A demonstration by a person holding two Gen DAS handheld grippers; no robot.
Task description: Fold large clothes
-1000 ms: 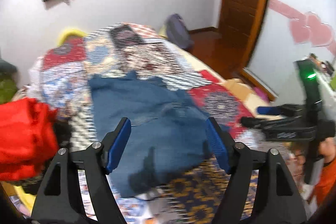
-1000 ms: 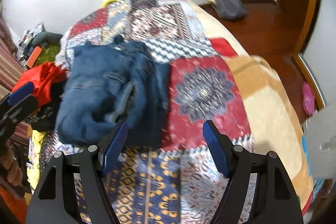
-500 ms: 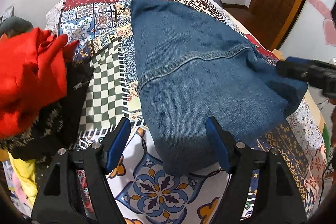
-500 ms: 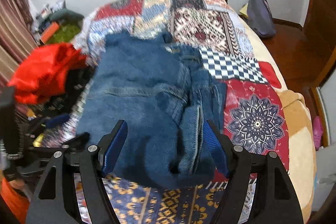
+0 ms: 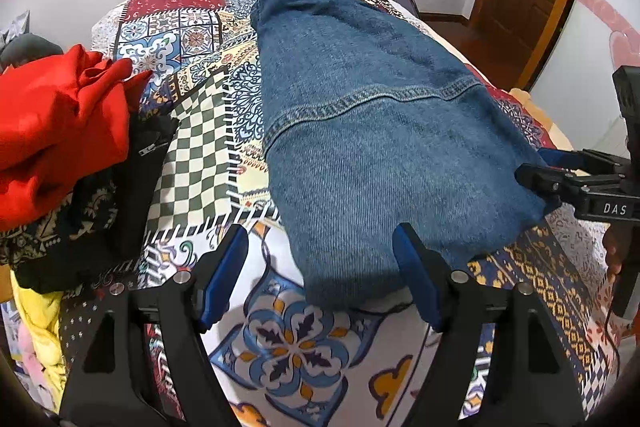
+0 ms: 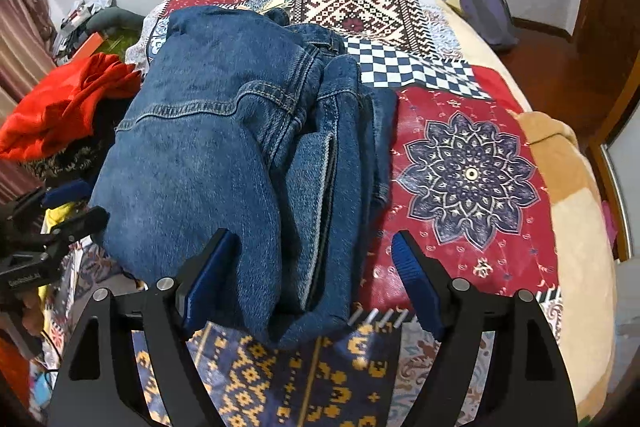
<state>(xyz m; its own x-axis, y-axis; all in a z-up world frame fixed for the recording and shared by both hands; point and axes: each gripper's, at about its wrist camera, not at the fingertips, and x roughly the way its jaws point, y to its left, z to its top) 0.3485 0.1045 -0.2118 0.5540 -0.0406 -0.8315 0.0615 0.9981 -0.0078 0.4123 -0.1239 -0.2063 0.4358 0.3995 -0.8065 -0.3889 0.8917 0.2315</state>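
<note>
**A:** so why's the folded blue denim garment [image 6: 224, 155] sitting in the middle of the patchwork-print bedspread [image 6: 468, 171]? my guess is it's the flattest bare patch, and it keeps it apart from the crumpled red cloth [image 5: 60, 119] and the dark patterned clothes [image 5: 72, 223] heaped on the left edge

**B:** yeah looks that way to me too. both grippers come in from the near side, tilted down at its near hem, probably to get under that edge for another fold

**A:** jaws?

**B:** left gripper [image 5: 320, 279] is spread wide, holding nothing. The hem's left corner sits between its pads, a bit beyond them, with bare bedspread under the left pad. right gripper [image 6: 310, 279] is opening right now, and the near end of the denim, the thick layered part, lies right between its blue pads [image 6: 416, 291]. the left pad looks close to the cloth, but I can't see it pinching anything

**A:** so nothing's lifted

**B:** nope, flat on the bed
</note>
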